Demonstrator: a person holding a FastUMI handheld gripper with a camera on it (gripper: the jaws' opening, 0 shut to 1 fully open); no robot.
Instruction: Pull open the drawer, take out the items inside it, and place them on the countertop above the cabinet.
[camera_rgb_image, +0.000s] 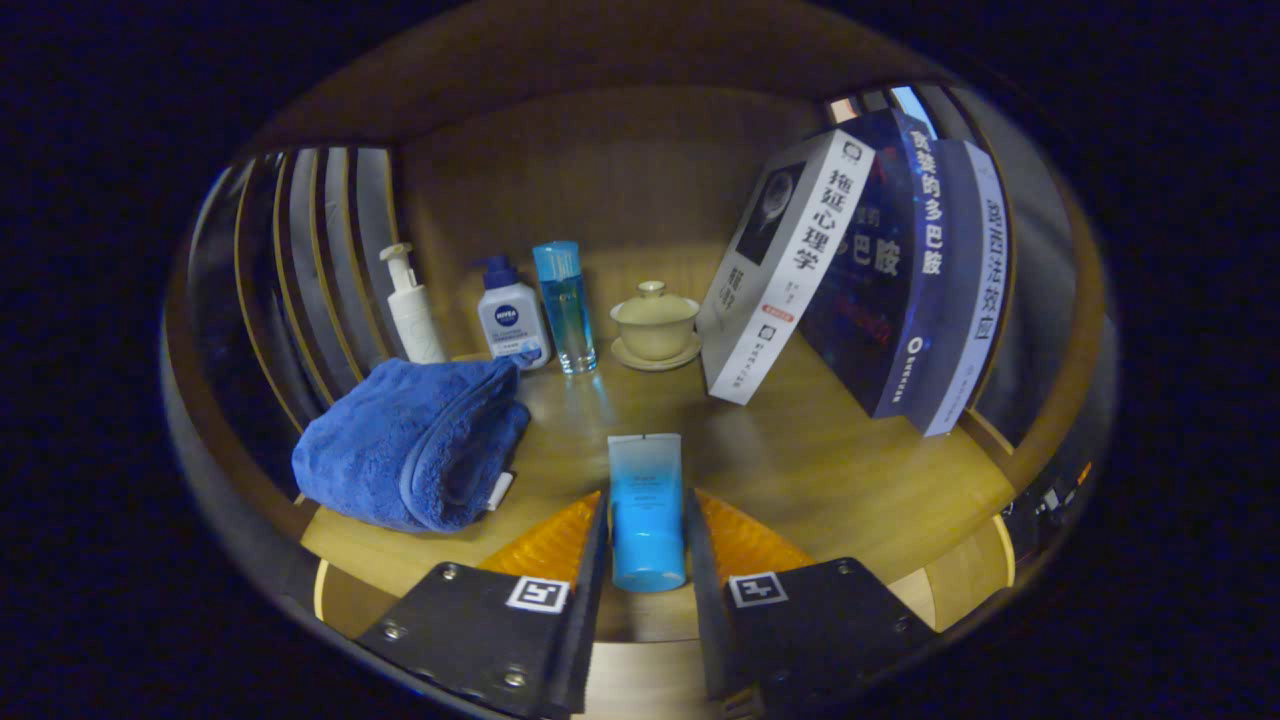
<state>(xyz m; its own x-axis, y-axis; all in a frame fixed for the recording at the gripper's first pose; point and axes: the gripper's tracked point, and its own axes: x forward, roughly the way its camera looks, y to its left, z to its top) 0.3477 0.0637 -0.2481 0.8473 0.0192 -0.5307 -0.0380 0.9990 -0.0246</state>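
Gripper (646, 530) jaws closed on blue tube (646, 508), cap nearest, over desk (800, 470); folded blue towel (415, 445) left.

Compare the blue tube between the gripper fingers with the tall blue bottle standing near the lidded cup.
The blue tube is held between the gripper fingers, cap toward the camera; the tall blue bottle stands upright and free on the wooden countertop, beside the lidded cup. The tube looks opaque and flattened, fading pale to blue; the bottle is see-through and cylindrical. Both are blue toiletry containers.
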